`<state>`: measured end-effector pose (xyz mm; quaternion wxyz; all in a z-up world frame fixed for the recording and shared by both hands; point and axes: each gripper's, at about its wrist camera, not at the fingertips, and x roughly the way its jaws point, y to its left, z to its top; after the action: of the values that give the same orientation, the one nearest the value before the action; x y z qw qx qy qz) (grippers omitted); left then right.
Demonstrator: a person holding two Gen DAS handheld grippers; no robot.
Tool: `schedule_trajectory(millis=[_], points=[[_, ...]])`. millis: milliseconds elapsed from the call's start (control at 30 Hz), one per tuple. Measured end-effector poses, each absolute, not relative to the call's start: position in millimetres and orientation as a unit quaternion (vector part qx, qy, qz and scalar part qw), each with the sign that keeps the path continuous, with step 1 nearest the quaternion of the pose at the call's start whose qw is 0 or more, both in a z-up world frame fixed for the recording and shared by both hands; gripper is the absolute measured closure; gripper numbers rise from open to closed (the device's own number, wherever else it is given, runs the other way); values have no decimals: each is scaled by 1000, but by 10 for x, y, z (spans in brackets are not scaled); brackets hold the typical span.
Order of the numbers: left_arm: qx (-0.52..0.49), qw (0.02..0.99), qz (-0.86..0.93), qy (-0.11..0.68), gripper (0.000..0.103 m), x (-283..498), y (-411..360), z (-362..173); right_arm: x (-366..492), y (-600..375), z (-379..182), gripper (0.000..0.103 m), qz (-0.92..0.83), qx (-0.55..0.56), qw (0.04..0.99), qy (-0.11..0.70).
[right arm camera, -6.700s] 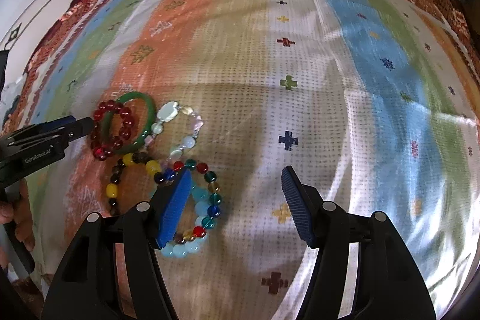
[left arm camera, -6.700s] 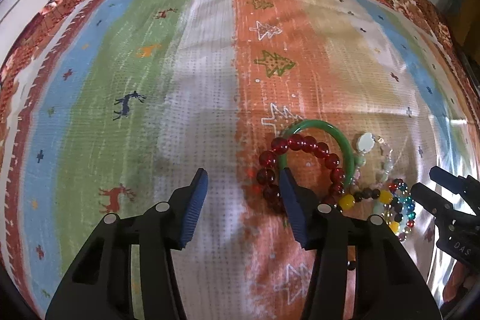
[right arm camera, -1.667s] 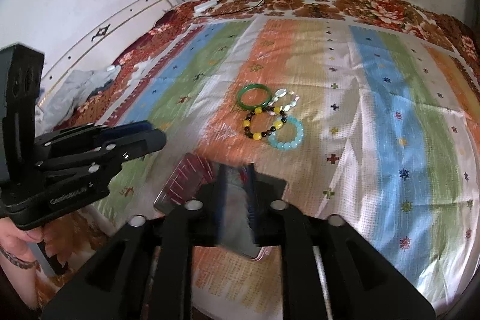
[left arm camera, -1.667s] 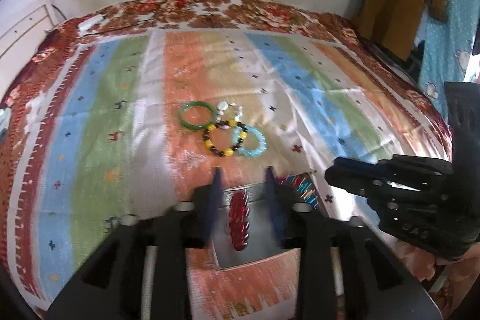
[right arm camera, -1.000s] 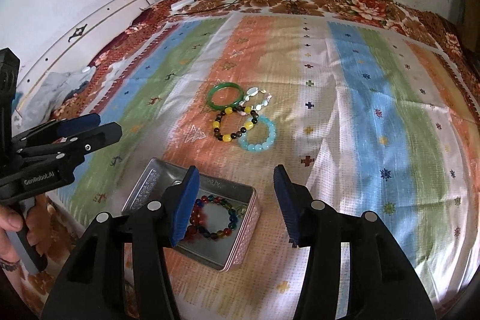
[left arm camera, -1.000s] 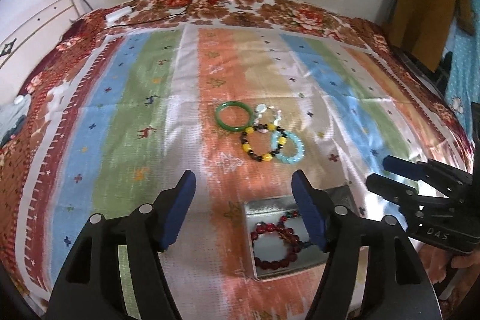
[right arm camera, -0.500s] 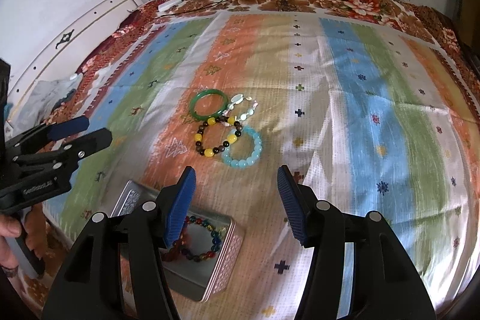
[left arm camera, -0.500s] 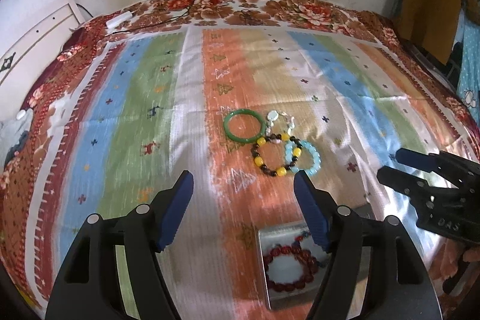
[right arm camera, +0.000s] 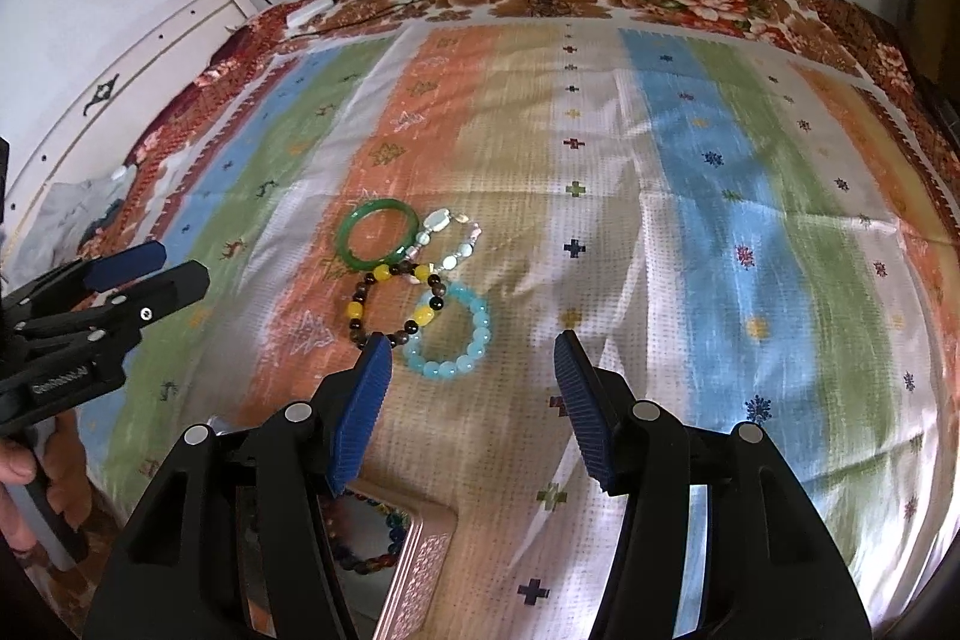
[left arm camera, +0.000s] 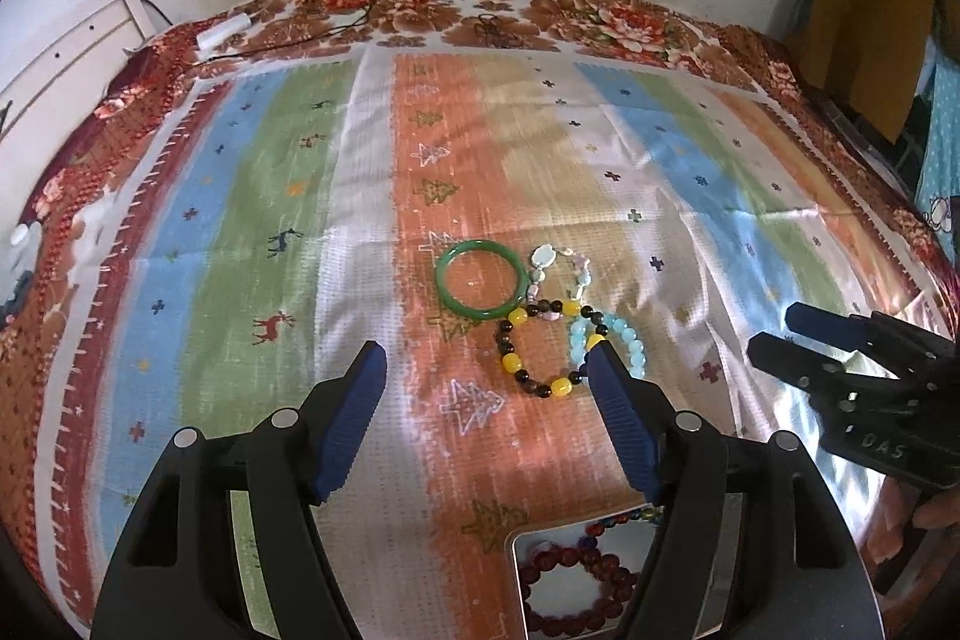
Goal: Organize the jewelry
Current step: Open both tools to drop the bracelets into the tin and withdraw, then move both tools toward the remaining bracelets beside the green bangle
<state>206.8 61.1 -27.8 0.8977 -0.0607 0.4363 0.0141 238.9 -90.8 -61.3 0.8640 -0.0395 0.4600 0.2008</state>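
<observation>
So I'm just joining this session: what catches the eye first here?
A cluster of bracelets on the striped bedspread: a green bangle, a yellow-and-dark beaded one, a pale blue one. Nearer, a metal tin holds a red bead bracelet. Both grippers, left and right, hover open.

Bracelets on striped bedspread, tin nearby

Green bangle [left arm camera: 478, 281], pearly strand [left arm camera: 561, 274], yellow-dark beads [left arm camera: 543, 349] & aqua beads [left arm camera: 624, 340] touching; red bracelet [left arm camera: 570, 589] in tin [left arm camera: 516, 544].

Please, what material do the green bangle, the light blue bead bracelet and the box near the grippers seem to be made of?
Green bangle: one smooth glossy ring, probably jade or glass; plastic is possible. Light blue bead bracelet: round translucent beads, looks like glass or polished stone. Box: likely thin metal, since the inside reflects like a mirror and the pinkish outer wall has a fine embossed pattern.
</observation>
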Motion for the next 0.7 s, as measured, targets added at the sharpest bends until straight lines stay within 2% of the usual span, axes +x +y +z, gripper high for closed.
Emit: schedule_trajectory(millis=[700], points=[[-53,871,-4,488,33,2530,622,-643,2702,-762,-865,47,196,-63,847,490]])
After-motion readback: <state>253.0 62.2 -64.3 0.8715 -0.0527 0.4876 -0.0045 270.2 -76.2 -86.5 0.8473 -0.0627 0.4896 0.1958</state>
